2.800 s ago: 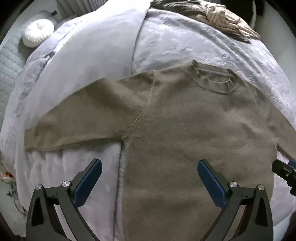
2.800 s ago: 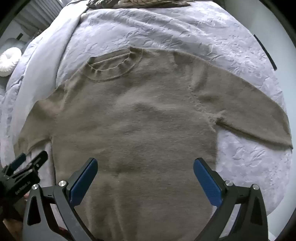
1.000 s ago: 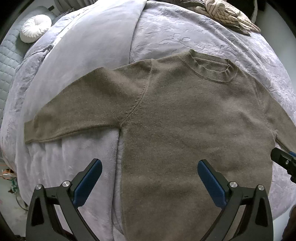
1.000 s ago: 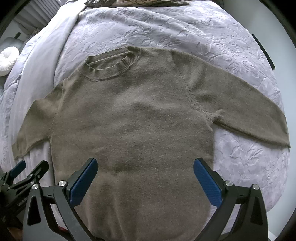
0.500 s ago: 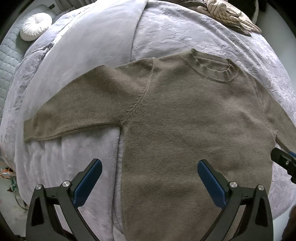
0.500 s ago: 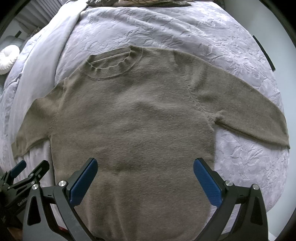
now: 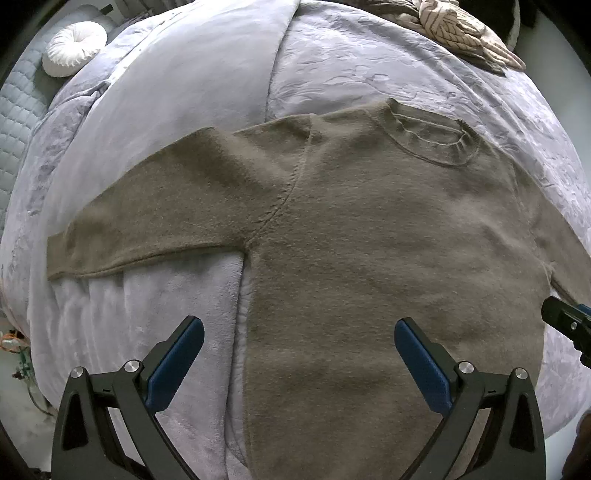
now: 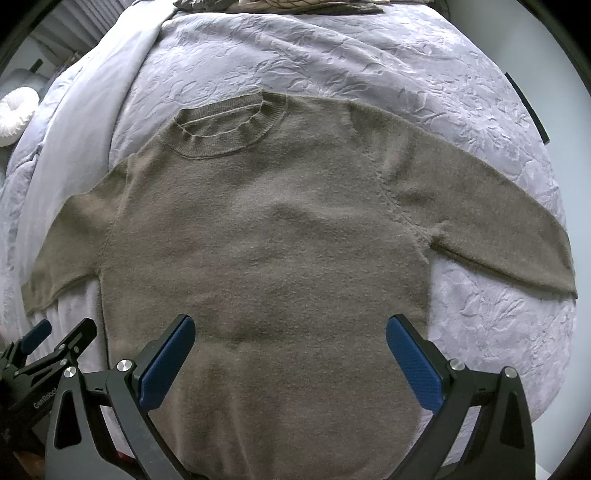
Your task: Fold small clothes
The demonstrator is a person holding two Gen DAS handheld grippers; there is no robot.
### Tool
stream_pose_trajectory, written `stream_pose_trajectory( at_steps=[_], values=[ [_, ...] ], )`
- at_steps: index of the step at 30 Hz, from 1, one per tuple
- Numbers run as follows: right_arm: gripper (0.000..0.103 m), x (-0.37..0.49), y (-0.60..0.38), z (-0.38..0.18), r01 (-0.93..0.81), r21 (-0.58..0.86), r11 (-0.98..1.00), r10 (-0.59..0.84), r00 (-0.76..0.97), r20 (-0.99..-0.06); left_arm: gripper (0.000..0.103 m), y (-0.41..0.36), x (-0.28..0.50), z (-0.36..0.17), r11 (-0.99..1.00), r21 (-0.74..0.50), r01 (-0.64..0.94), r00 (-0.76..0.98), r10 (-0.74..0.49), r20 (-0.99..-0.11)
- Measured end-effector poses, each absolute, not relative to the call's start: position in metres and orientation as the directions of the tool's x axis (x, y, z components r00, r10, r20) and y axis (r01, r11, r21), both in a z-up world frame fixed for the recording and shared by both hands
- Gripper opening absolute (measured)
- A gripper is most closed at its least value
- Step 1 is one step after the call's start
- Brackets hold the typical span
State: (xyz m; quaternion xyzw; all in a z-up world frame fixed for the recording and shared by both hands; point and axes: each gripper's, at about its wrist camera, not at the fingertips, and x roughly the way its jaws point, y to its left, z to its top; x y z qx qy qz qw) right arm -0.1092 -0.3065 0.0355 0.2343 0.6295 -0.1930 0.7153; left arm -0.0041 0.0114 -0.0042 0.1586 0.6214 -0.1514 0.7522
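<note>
An olive-brown knit sweater (image 7: pixel 369 240) lies flat and face up on a lilac bed, collar (image 7: pixel 436 140) away from me and both sleeves spread out sideways. My left gripper (image 7: pixel 297 339) hovers open over the sweater's lower left side, nothing between its blue pads. In the right wrist view the same sweater (image 8: pixel 266 236) fills the middle, and my right gripper (image 8: pixel 290 336) hangs open above its lower body. The left sleeve cuff (image 7: pixel 59 258) reaches the bed's left edge. The right sleeve (image 8: pixel 498 229) slopes down to the right. The hem is hidden below both views.
The bed is covered by a lilac embossed quilt (image 8: pixel 351 55) and a plush blanket (image 7: pixel 147 302). A round white cushion (image 7: pixel 74 48) sits far left. Folded patterned clothes (image 7: pixel 461 29) lie at the far edge. The other gripper shows at the left edge (image 8: pixel 40 354).
Both views have drawn slightly closer and lower over the sweater, which lies in the same place. Both grippers stay open.
</note>
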Motion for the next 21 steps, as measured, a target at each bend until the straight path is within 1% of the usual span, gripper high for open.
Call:
stream_pose_trajectory(
  at_steps=[21],
  values=[
    [0.103, -0.1033, -0.3014, 0.0357, 0.565, 0.08, 0.821, 0.006, 0.132, -0.991, 0.103, 0.0182, 0.0013, -0.0061, 0.911, 0.041, 0.41, 0.181, -0.037, -0.983]
  ],
)
